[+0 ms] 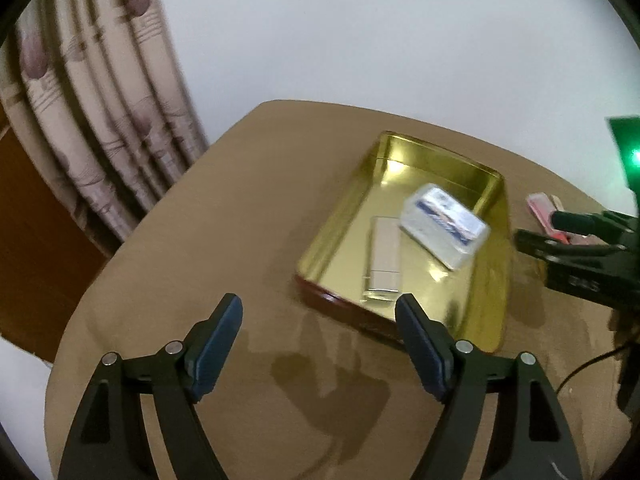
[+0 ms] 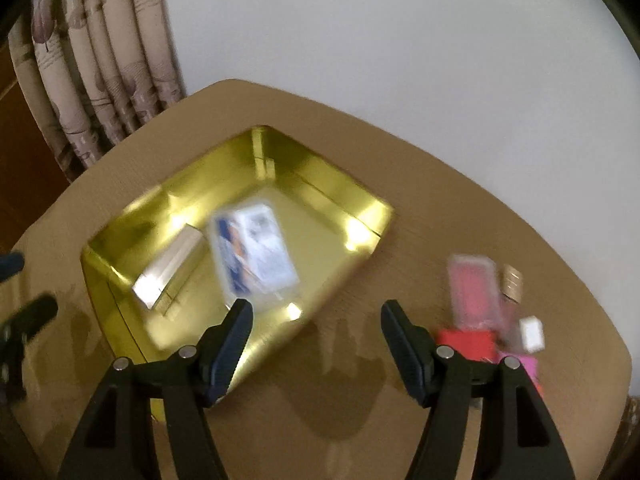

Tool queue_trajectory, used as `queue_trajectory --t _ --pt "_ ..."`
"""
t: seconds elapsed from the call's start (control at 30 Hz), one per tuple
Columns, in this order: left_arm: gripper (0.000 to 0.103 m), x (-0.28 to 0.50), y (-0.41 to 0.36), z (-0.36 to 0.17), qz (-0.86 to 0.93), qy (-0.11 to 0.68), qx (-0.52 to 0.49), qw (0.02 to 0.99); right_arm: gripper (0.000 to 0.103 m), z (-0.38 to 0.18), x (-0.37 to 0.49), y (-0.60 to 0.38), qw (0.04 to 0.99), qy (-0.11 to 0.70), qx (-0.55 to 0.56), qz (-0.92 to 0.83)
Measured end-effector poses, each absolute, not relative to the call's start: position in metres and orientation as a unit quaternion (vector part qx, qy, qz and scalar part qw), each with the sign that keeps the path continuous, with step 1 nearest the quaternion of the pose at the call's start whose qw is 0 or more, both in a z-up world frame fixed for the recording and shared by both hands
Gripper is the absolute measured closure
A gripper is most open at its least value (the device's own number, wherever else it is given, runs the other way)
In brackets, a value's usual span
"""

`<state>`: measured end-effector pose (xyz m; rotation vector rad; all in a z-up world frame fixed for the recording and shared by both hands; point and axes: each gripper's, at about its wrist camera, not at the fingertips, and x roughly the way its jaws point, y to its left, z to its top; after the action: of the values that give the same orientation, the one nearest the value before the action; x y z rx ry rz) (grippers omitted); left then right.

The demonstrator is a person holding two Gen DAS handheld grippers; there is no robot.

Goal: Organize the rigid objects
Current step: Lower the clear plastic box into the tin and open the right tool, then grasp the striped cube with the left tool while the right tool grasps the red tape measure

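**Both tongs apart above the worktop; two items lying in the gold tin**

Nearest, left wrist view: the left tongs (image 1: 318, 328), black arms with dark blue pads, stand wide apart with nothing between them, over bare tan cloth. Shadows of the arms fall on the cloth just beyond.

Right wrist view: the right tongs (image 2: 316, 330) are likewise apart and empty. The left pad overlaps the near corner of the tin in the picture; the right pad is over bare cloth.

Next out: the shallow rectangular gold metal tin (image 1: 490, 292) sits open on the tan-covered round worktop (image 1: 240, 220). Inside lie two things: a flat silvery-beige rectangular case (image 1: 384, 256) toward the tin's left side, and a clear plastic box with a blue-and-white printed card (image 1: 444, 226) beside it. They look touching or overlapping at one edge; blur prevents certainty.

To the right of the tin, on the cloth and outside it: a pink translucent flat case (image 2: 474, 288), a red block (image 2: 464, 344), a small white block (image 2: 532, 334), a small gold-brown piece (image 2: 513, 280) and something magenta (image 2: 524, 366). All are blurred and clustered close together.

Farthest: a patterned beige curtain (image 1: 100, 120) hangs at left, and a plain pale wall (image 1: 380, 32) stands behind the worktop.
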<state>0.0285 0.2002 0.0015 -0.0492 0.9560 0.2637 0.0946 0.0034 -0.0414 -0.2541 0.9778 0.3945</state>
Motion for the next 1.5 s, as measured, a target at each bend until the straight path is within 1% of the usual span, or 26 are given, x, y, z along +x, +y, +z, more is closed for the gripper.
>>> queue_trajectory --t 0.13,0.3,0.5,0.87,1.0,1.07,1.1,1.13,1.43,1.5 --pt "0.025 0.035 0.169 -0.001 0.102 0.46 -0.008 0.882 0.034 -0.045 0.082 -0.068 0.866 0.464 -0.111 0.153" --pt "0.024 0.045 0.128 -0.005 0.07 0.466 0.015 0.882 0.034 -0.063 0.076 -0.16 0.868 0.475 -0.103 0.1" --pt "0.024 0.06 0.077 -0.015 0.039 0.48 0.038 0.876 0.034 -0.093 0.078 -0.228 0.859 0.5 -0.072 0.084" --pt "0.023 0.099 0.001 -0.045 -0.003 0.511 0.082 0.856 0.034 -0.125 0.105 -0.227 0.864 0.485 -0.064 0.12" --pt "0.023 0.119 -0.018 -0.059 -0.013 0.523 0.086 0.848 0.035 -0.131 0.105 -0.231 0.876 0.462 -0.049 0.127" --pt "0.023 0.13 -0.025 -0.063 -0.012 0.521 0.087 0.849 0.04 -0.134 0.109 -0.23 0.881 0.455 -0.047 0.122" --pt "0.023 0.134 -0.027 -0.065 -0.011 0.523 0.087 0.848 0.051 -0.133 0.105 -0.23 0.883 0.451 -0.049 0.121" --pt "0.023 0.139 -0.03 -0.067 -0.011 0.524 0.087 0.847 0.053 -0.133 0.103 -0.231 0.885 0.447 -0.049 0.12" --pt "0.023 0.167 -0.042 -0.084 -0.008 0.547 0.06 0.835 0.053 -0.129 0.06 -0.238 0.887 0.452 -0.038 0.091" --pt "0.027 0.174 -0.037 -0.089 0.002 0.554 0.05 0.831 0.053 -0.129 0.05 -0.238 0.888 0.451 -0.03 0.082"
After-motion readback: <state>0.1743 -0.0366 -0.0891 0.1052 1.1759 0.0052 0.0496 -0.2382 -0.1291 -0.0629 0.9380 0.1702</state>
